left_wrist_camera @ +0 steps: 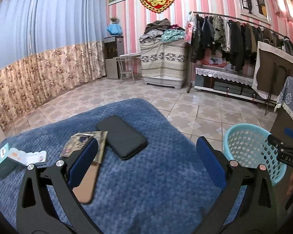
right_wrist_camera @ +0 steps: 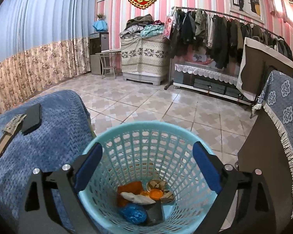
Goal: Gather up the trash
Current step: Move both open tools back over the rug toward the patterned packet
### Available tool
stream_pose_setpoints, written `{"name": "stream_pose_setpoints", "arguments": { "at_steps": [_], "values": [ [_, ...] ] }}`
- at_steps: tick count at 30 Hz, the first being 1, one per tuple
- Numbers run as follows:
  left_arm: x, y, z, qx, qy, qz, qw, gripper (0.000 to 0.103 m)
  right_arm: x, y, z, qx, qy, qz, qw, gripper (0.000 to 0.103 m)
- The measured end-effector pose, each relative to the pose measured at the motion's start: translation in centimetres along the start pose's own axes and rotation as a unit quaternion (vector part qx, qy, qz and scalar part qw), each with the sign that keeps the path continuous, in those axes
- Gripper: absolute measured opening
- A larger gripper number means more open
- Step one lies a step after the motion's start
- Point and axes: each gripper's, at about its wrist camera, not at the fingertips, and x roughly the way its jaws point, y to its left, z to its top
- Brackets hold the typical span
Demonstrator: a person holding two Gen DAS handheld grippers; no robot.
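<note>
A light blue plastic basket [right_wrist_camera: 138, 125] stands on the floor beside the blue blanket [right_wrist_camera: 48, 136]. My right gripper [right_wrist_camera: 147, 147] hangs open right over its mouth with nothing between its fingers. In the basket lie an orange wrapper [right_wrist_camera: 129, 188], a crumpled blue ball [right_wrist_camera: 133, 213], orange peel [right_wrist_camera: 156, 193] and a white scrap [right_wrist_camera: 136, 197]. My left gripper [left_wrist_camera: 146, 142] is open and empty above the blanket [left_wrist_camera: 156, 185]. In front of it lie a black phone [left_wrist_camera: 121, 136], a patterned booklet [left_wrist_camera: 78, 139], a small teal box [left_wrist_camera: 2, 158] and a white wrapper [left_wrist_camera: 31, 156]. The basket [left_wrist_camera: 250, 148] is at its right.
A tan card [left_wrist_camera: 86, 185] pokes out from under the booklet. A cabinet draped with a blue patterned cloth [right_wrist_camera: 283, 117] stands close on the basket's right. Tiled floor [right_wrist_camera: 146, 101] stretches beyond, with a clothes rack [right_wrist_camera: 224, 31] and a covered chest [right_wrist_camera: 142, 56] at the far wall.
</note>
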Motion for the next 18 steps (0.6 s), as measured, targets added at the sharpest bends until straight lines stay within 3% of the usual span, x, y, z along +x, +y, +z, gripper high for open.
{"name": "stream_pose_setpoints", "arguments": {
  "at_steps": [18],
  "values": [
    [-3.7,12.3,-2.6,-0.046,0.013,0.099,0.9939,0.097,-1.5,8.1,0.8,-0.037,-0.010,0.068,0.997,0.093]
  ]
}}
